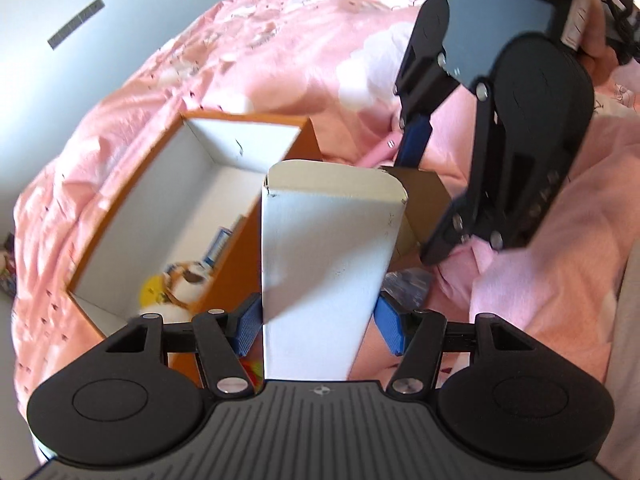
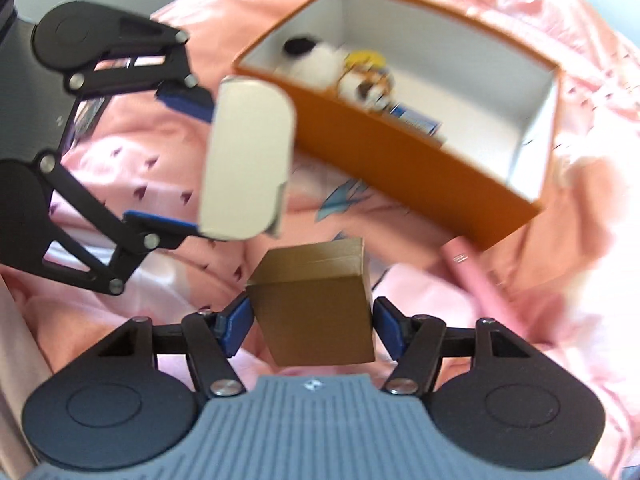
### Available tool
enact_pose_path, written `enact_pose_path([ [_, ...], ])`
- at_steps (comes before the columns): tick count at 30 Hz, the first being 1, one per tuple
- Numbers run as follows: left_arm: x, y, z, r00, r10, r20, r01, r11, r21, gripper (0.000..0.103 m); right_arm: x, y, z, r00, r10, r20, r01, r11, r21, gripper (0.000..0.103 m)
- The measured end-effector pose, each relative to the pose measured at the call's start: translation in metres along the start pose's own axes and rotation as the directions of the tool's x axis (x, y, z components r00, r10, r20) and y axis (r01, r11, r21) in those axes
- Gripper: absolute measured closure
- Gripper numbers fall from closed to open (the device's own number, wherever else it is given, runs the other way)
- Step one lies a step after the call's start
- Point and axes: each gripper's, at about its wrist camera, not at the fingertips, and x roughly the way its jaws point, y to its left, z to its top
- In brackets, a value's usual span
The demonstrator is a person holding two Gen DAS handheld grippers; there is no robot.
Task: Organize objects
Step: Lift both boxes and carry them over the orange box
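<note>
Now | left hand-held gripper (image 1: pixel 318 320) clamps smooth white carton (image 1: pixel 324 248) | right hand-held gripper (image 2: pixel 310 322) grips matte brown cardboard cube (image 2: pixel 316 312)

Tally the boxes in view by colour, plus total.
White box, held in left gripper: 1
Brown box, between right gripper pads: 1
Orange box, open on the bed: 1
Total: 3
</note>
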Motion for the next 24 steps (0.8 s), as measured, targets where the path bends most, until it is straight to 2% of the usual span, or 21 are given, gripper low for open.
enact_pose_path([
  [7, -0.014, 0.023, 0.028, 0.996, 0.09, 0.022, -0.093, 0.989, 0.117, 0.033, -0.046, -0.021, 0.016, 0.992, -0.078, 0.102, 0.08, 0.997, -0.021, 0.037],
  [12, 0.001, 0.051, 0.056, 0.984, 0.177, 0.014, -0.176, 0.964, 0.2, 0.033, -0.073, -0.04, 0.049, 0.976, -0.14, 0.167, 0.149, 0.988, -0.041, 0.038],
  [16, 0.022, 0.073, 0.069, 0.974, 0.225, -0.001, -0.217, 0.944, 0.249, 0.033, -0.073, -0.06, 0.066, 0.961, -0.198, 0.195, 0.21, 0.977, -0.046, 0.038],
  [19, 0.05, 0.089, 0.081, 0.969, 0.242, -0.043, -0.222, 0.937, 0.27, 0.033, -0.069, -0.082, 0.08, 0.949, -0.238, 0.206, 0.249, 0.968, -0.03, 0.038],
  [24, 0.094, 0.1, 0.092, 0.971, 0.222, -0.094, -0.179, 0.925, 0.334, 0.033, -0.052, -0.114, 0.105, 0.943, -0.265, 0.2, 0.278, 0.96, -0.035, 0.038],
])
